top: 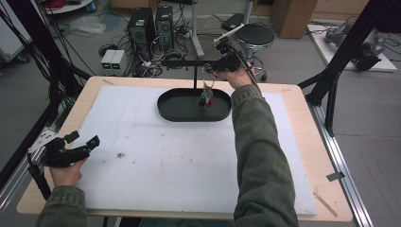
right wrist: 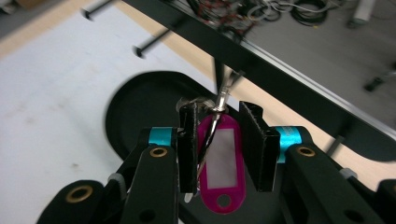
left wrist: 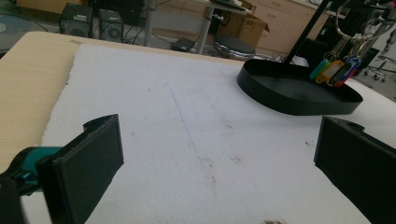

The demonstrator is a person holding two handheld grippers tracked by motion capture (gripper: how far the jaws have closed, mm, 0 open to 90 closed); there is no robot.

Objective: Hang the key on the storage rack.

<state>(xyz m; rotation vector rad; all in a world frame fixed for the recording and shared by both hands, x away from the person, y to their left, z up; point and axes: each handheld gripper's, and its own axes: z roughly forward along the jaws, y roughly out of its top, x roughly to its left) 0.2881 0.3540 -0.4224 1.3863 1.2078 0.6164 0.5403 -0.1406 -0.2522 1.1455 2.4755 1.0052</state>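
A bunch of key tags on metal rings (top: 206, 98) hangs over the black oval tray (top: 175, 111) at the back of the table. My right gripper (top: 210, 70) is shut on its ring, just under the black bar of the stand (top: 184, 62). In the right gripper view the ring sits between the pads of my right gripper (right wrist: 219, 112), and a pink tag (right wrist: 223, 163) dangles below. From the left gripper view the coloured tags (left wrist: 334, 70) hang above the tray (left wrist: 289, 93). My left gripper (top: 84, 139) rests open at the front left, nothing between its jaws (left wrist: 219, 154).
A white foam mat (top: 165, 161) covers most of the wooden table. The stand's post rises from the tray and its bar (right wrist: 261, 60) runs close above the right gripper. A stool (top: 254, 35), computer cases and cables stand on the floor beyond the table.
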